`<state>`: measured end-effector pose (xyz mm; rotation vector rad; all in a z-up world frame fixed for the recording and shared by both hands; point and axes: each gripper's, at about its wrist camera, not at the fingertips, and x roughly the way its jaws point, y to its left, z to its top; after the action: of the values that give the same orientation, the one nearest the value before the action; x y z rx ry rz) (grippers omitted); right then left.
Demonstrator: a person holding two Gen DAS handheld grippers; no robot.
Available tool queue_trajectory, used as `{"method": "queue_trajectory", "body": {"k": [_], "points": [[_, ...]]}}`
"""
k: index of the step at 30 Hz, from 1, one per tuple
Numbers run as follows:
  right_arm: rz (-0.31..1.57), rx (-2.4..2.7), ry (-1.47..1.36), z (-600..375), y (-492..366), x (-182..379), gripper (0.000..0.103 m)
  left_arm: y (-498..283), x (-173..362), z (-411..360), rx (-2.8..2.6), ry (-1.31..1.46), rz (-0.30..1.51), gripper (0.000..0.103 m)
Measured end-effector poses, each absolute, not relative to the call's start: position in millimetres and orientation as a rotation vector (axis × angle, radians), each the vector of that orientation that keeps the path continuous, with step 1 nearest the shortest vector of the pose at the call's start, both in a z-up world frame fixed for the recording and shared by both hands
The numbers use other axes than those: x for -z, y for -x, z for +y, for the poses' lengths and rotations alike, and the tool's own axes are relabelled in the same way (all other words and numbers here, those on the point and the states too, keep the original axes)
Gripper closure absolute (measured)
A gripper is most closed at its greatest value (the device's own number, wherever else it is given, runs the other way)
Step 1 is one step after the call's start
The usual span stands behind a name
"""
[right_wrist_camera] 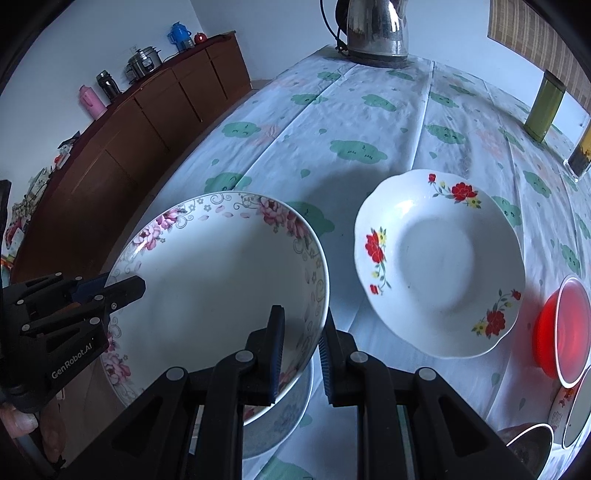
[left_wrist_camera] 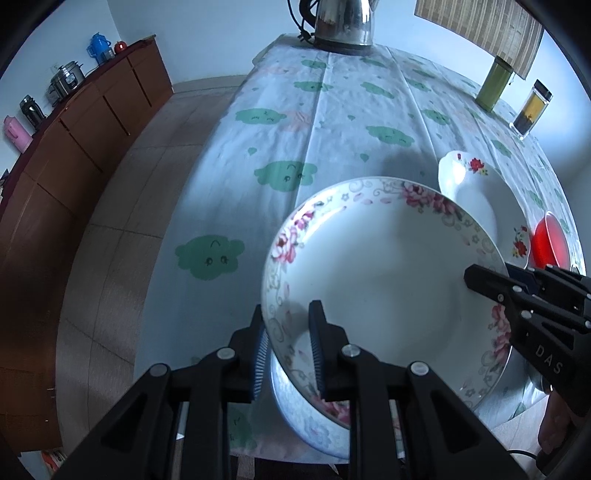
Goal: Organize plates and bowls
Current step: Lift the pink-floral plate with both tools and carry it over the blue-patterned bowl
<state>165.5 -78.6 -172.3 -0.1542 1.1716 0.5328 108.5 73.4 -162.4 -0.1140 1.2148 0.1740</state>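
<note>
Two sets of black tongs grip one deep plate with a pink-flower rim (left_wrist_camera: pixel 384 280) from opposite sides. The left tongs (left_wrist_camera: pixel 288 347) are closed narrow on the rim at the plate's 7 o'clock in the left wrist view, one pad inside the rim and one outside. The right tongs (right_wrist_camera: pixel 301 354) pinch the rim at the plate's 4 o'clock in the right wrist view, again with a pad on each face. Each pair shows in the other's camera: the right tongs reach in from 3 o'clock in the left view, the left tongs from 9 o'clock in the right view.

The plate sits tilted above the near edge of the worktop (left_wrist_camera: pixel 332 122), which wears a white cloth printed with green clouds. A second patterned dish (right_wrist_camera: pixel 280 417) lies partly hidden beneath it. A scalloped plate with red flowers (right_wrist_camera: pixel 439 262) rests flat on the cloth at 3 o'clock from the held plate, near but apart. A red bowl (right_wrist_camera: pixel 561 332) stands beyond it toward the right edge. A steel kettle (right_wrist_camera: pixel 376 33) stands at 12 o'clock on the far end, and a green tin (right_wrist_camera: pixel 545 110) at 2 o'clock. A brown sideboard (right_wrist_camera: pixel 147 147) lines the wall at 10 o'clock.
</note>
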Motion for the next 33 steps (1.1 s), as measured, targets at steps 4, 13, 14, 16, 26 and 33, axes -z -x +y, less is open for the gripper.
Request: {"method": "queue_trajectory", "body": {"k": [4,13,14,16,26,33], "points": [[1.175,-0.542,0.161,-79.8,-159.3,174.4,0.084,-101.6,163.7,71.8,-0.183,0.116,1.22,0.083],[1.18,-0.555,0.17,-82.3,-147.2,177.4,0.084,-89.3,166.4,68.6,-0.194,0.118,1.228,0.083],[1.181,-0.556,0.172,-82.5,-145.4,177.8,0.084,-88.0,166.9,68.3,-0.194,0.118,1.23,0.083],[1.182,-0.558,0.175,-82.4,-143.2,178.9,0.084,-85.0,168.1,68.0,-0.196,0.12,1.234,0.083],[1.188,-0.565,0.186,-83.9,-131.5,182.6,0.084,-74.6,171.9,65.7,-0.201,0.126,1.242,0.083],[1.2,-0.565,0.196,-82.1,-124.2,188.4,0.084,-70.8,180.2,66.3,-0.203,0.132,1.256,0.083]]}}
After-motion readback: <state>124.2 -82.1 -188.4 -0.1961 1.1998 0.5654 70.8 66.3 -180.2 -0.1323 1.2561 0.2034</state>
